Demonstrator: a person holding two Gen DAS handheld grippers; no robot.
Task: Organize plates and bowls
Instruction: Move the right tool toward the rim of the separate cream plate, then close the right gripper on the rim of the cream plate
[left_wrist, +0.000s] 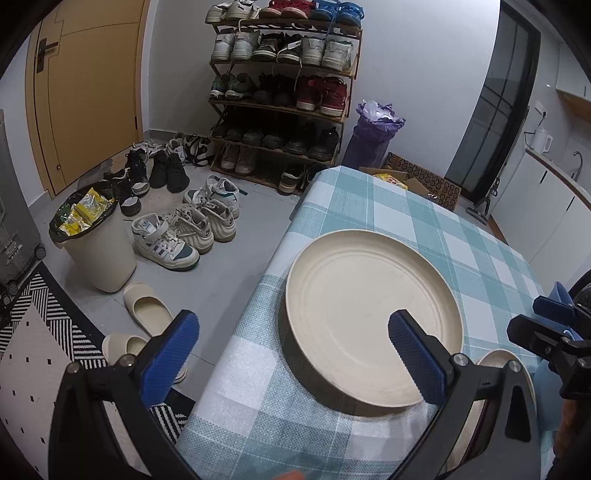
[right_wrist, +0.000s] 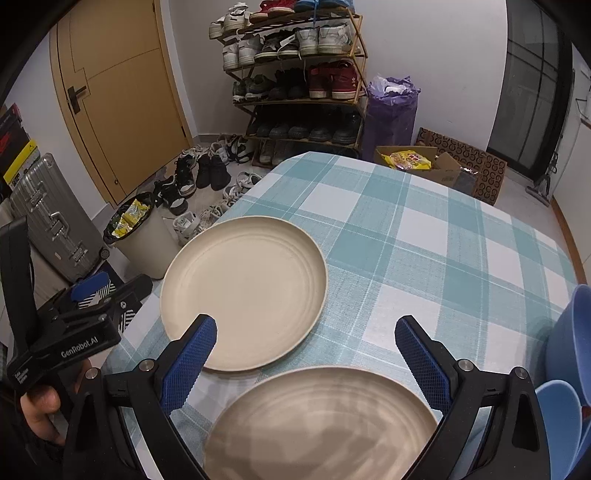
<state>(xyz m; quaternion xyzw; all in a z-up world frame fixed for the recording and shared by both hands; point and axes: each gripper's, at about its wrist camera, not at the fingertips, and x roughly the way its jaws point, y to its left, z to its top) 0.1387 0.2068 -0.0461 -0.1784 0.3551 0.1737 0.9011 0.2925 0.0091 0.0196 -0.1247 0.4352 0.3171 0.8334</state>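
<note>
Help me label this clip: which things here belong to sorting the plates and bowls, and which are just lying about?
For the job: far cream plate; near cream plate; blue bowls.

Lying about: shoe rack; loose shoes; waste bin; slippers; suitcase; purple bag; cardboard box.

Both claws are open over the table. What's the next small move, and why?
Probably lower the right claw onto the near plate rim and close. That plate lies flat right under it, nothing is held, and the far plate sits beside it as the likely stack base.
</note>
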